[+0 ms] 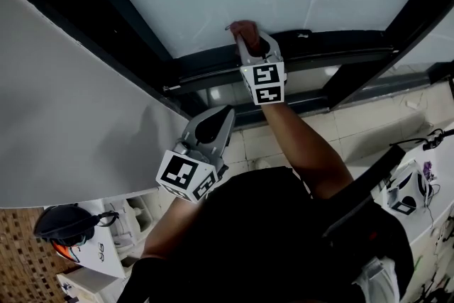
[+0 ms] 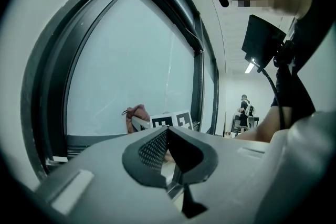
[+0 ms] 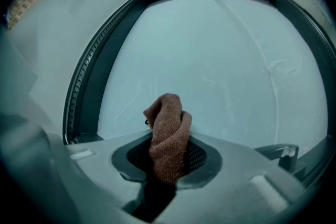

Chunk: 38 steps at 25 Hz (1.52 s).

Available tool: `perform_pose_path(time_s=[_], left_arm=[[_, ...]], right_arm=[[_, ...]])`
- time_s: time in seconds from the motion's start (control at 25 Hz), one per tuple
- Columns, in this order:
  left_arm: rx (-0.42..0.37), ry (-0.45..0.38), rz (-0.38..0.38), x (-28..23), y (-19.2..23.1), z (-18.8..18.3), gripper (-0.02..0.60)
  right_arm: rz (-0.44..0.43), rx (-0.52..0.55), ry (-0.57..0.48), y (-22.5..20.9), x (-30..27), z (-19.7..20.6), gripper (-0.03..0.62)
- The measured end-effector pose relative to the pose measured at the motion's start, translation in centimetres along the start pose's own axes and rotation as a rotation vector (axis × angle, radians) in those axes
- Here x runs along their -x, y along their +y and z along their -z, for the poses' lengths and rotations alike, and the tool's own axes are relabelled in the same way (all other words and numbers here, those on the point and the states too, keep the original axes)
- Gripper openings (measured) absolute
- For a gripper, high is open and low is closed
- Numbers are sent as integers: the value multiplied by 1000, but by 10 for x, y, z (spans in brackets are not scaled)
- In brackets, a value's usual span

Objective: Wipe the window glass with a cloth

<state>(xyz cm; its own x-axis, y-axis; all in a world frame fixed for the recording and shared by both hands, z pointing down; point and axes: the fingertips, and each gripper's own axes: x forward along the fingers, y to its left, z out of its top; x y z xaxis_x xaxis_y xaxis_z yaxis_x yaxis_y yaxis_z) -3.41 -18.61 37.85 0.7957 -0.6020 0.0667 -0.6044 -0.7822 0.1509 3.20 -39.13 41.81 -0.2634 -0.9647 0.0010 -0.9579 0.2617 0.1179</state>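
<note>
Cloth (image 3: 167,134), reddish-brown with a knitted look, is bunched in my right gripper (image 3: 168,162). The jaws are clamped on its lower part, and a rolled wad pokes out past the tips toward the window glass (image 3: 210,60). In the head view the wad sits at the bottom edge of the glass, just above the dark lower frame bar (image 1: 319,46). I cannot tell whether it touches the pane.

I judge the cloth light, soft and floppy. It should squash flat against the glass and slide easily on it, with almost no weight to fight. The hold looks sensible to me: low on the bundle, with enough padding ahead of the jaws to keep the hard tips off the pane. The risk I see is the fabric dragging out of the pinch if I press hard. The glass itself looks smooth and rigid, with faint streaks, and I would treat it as breakable.

My left gripper (image 1: 216,120) hangs well below the glass, close to my body. Its jaws are closed together with nothing between them.
</note>
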Motion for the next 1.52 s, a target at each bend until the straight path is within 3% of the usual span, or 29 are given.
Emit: perform_pose_path(time_s=[0.16,0.32,0.44,0.64,0.96,1.16,1.4,1.52], left_arm=[[8,6,17,-1,-3,0,17],[15,2,30,-8,-1,1,17],[12,-26,28,-15,-1,-5,17],[11,-49,43,-38,-19,-11,17],[45,-70,33,-64,-33,-16,17],[43,-88,39,-76,-45,-21,17],[34,-84,21,-74,-46,-20,17],[29,-94,17,-73,-46,-23,17]], right_arm=[[-68,81,-24,3,12,-15,81],[-144,363,-80,7,38,-53,81],[-147,531,-109,-6,58,-79,81],[-61,729,-146,-49,80,-130,81],[101,1158,-217,-96,89,-195,81],[167,1310,-306,-108,86,-246,81],[310,1476,-351,-117,71,-301,81],[375,1508,-384,-119,68,-323,81]])
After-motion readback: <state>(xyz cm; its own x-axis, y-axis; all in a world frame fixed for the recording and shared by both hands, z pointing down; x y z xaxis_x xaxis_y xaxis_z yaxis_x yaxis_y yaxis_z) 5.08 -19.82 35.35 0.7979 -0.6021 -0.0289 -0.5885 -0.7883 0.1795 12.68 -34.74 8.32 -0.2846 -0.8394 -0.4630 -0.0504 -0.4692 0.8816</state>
